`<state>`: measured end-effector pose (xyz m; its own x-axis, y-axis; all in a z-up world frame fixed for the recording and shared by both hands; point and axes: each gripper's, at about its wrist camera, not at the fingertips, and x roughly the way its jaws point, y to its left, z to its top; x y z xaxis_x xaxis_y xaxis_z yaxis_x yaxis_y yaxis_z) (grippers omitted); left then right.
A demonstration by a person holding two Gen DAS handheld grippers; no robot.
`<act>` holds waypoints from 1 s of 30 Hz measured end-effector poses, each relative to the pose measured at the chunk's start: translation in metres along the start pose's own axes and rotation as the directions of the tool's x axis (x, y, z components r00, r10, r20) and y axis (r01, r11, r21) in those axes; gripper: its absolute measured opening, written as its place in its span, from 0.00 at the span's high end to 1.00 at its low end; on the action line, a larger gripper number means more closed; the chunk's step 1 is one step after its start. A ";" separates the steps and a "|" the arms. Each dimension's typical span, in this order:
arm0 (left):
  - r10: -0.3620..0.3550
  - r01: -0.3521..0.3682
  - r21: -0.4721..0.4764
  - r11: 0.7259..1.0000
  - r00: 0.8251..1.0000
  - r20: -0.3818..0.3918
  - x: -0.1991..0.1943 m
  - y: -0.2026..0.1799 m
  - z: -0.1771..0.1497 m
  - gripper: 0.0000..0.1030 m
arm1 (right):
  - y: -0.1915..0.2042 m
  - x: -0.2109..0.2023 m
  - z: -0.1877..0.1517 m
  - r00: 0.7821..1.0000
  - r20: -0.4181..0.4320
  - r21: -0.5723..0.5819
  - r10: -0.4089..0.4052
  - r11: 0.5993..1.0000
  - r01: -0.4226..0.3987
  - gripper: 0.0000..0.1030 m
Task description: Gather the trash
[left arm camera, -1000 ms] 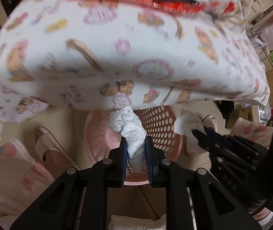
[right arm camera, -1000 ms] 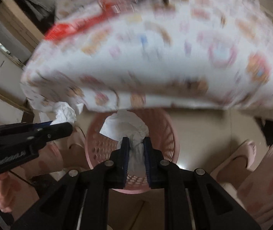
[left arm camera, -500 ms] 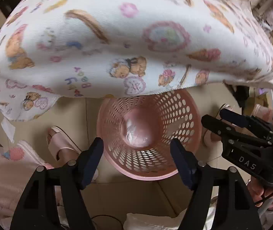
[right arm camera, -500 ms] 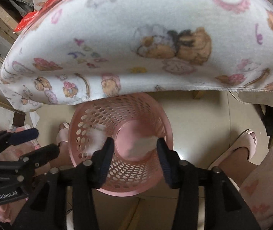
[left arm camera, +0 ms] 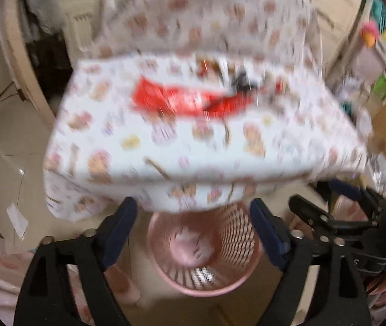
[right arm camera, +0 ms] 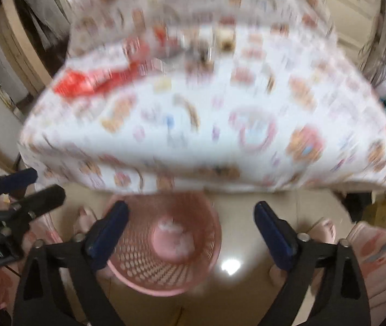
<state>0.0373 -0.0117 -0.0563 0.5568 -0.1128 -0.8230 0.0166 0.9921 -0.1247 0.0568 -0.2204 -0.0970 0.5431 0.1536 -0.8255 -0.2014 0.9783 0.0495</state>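
Note:
A pink perforated basket (left arm camera: 203, 250) (right arm camera: 165, 244) stands on the floor below the edge of the table. White crumpled tissues (left arm camera: 193, 241) (right arm camera: 175, 233) lie at its bottom. My left gripper (left arm camera: 193, 203) hangs above the basket, its jaws opening wide with nothing between them. My right gripper (right arm camera: 191, 206) is beside it over the same basket, jaws also opening and empty. Each shows in the other's view: the right gripper (left arm camera: 326, 203) and the left gripper (right arm camera: 30, 187). A red wrapper (left arm camera: 182, 100) (right arm camera: 89, 81) lies on the table top. Both views are blurred.
The table is covered by a white cartoon-print cloth (left arm camera: 193, 146) (right arm camera: 206, 125) that overhangs the basket. A small dark object (left arm camera: 241, 81) lies near the wrapper. A person's feet in pink slippers (right arm camera: 326, 228) stand beside the basket. Shelves (left arm camera: 377, 54) stand at far right.
Both grippers let go of their white tissues, which dropped into the basket. Both jaws went from shut to wide, and both grippers rose and tilted up so the table top shows.

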 end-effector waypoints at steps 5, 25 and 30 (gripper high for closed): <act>0.011 -0.003 -0.074 0.997 0.995 0.103 -0.024 0.017 0.004 0.08 | 0.005 -0.040 0.009 0.991 0.137 -0.050 0.007 0.999 0.000 0.02; -0.030 0.042 -0.099 0.994 0.993 0.115 -0.029 0.017 0.006 0.01 | 0.012 -0.059 0.009 0.971 0.236 -0.088 -0.045 0.994 0.068 0.19; -0.032 0.050 -0.154 0.987 0.993 0.115 -0.023 0.025 0.010 0.01 | 0.001 -0.061 0.015 0.969 0.244 -0.036 -0.037 0.998 0.047 0.06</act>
<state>0.0335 0.0160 -0.0345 0.6478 -0.1376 -0.7493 -0.0833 0.9649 -0.2492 0.0357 -0.2263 -0.0385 0.7324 0.1467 -0.6649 -0.2047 0.9788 -0.0095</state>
